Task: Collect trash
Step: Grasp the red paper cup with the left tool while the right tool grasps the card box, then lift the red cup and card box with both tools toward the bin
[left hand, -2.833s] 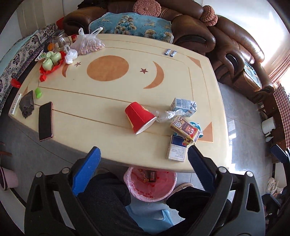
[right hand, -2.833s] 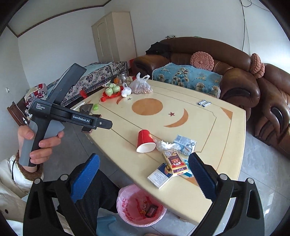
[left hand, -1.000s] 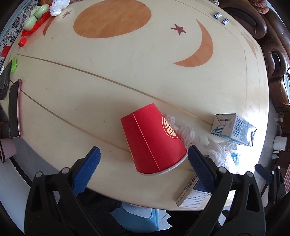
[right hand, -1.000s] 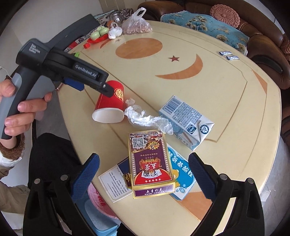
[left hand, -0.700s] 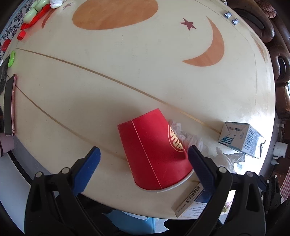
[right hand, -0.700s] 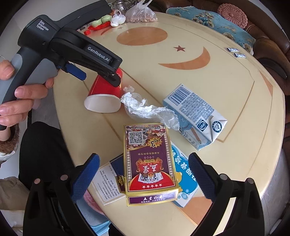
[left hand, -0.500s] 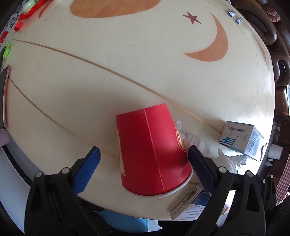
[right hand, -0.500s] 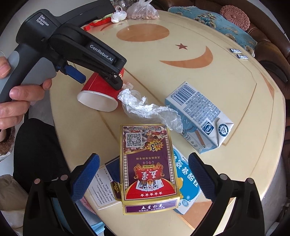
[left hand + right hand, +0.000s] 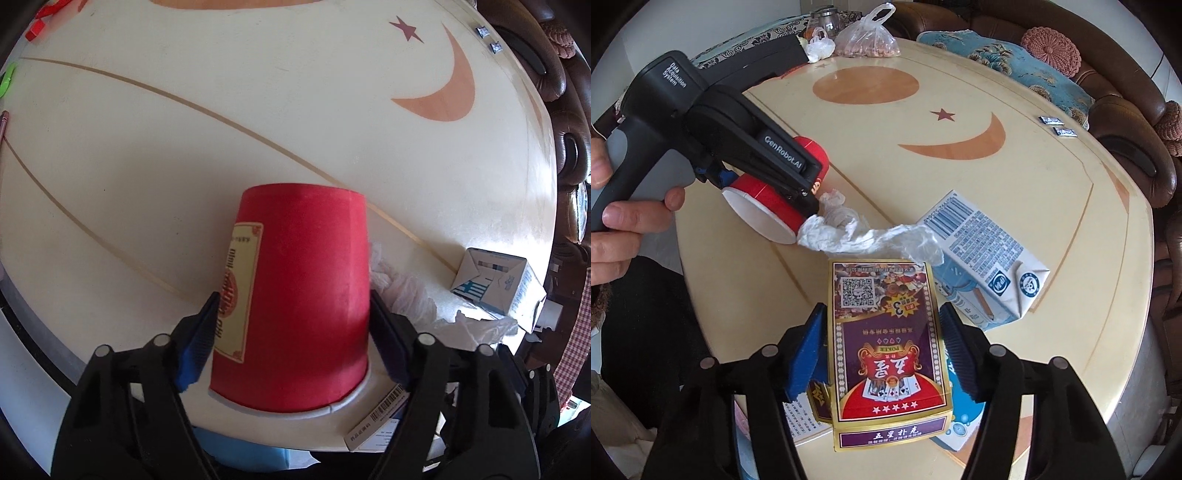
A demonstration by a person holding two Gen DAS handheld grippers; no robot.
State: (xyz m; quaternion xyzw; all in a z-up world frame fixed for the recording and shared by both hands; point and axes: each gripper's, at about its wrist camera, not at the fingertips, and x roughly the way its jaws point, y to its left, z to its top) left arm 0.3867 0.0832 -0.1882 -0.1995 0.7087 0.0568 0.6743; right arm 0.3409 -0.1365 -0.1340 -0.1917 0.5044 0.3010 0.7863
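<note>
We are now closing both tools at the same time, and this is the main change from half a second ago, when both were wide apart above the trash. Our left gripper [image 9: 291,314] is pressing its pads on the two sides of the red cup [image 9: 299,295], which is lying on its side near the 6 o'clock edge of the table [image 9: 184,147], with its white rim toward us. From the right view the cup [image 9: 775,192] is looking a little lifted or tilted, but we cannot tell if it is leaving the table. Our right gripper [image 9: 882,354] is coming around the card box [image 9: 886,343]; its pads are standing just beside the long sides, and we cannot tell if they are already touching, because a thin gap seems to remain. The box is lying on other flat packs at the near edge. The plastic wrap [image 9: 864,232] is lying at 12 o'clock from the box, touching the cup rim, and the milk carton [image 9: 986,258] is at 2 o'clock. We are judging that the two grasps are nearly ready, so lifting toward a bin should come next.
</note>
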